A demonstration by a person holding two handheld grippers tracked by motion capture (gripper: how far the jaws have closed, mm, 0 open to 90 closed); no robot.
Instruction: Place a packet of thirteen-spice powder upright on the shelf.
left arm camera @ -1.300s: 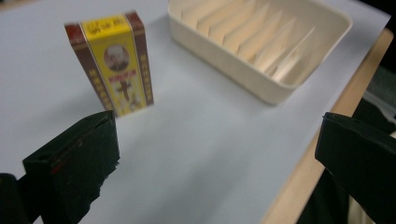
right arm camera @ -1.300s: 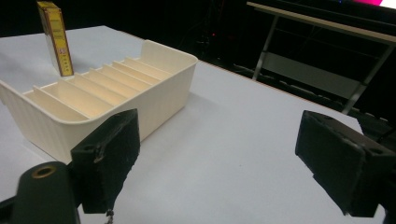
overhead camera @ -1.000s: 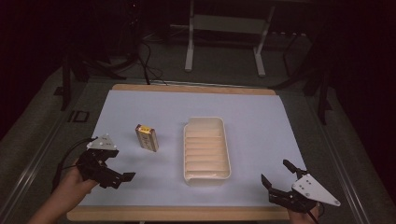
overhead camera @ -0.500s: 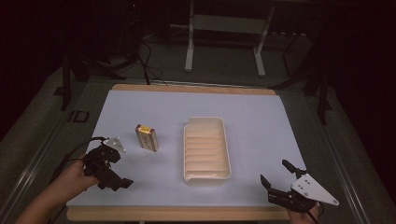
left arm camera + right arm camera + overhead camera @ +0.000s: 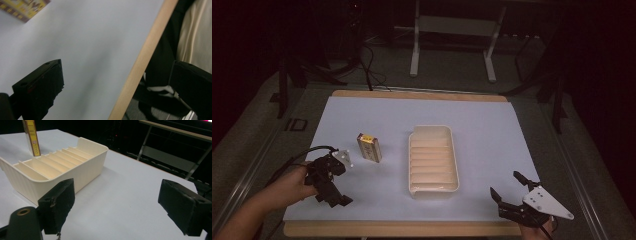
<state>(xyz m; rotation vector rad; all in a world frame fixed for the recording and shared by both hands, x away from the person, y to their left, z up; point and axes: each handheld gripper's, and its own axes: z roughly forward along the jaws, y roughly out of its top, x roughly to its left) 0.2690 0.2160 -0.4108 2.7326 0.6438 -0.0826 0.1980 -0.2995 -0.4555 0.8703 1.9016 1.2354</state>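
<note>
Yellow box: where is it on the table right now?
In the high view the yellow box lies on the white sheet, left of the cream slotted tray and apart from it, just beyond the left hand-held gripper.

Dim room — grey floor, a white metal stand beyond the paper-covered table, black cables trailing.
</note>
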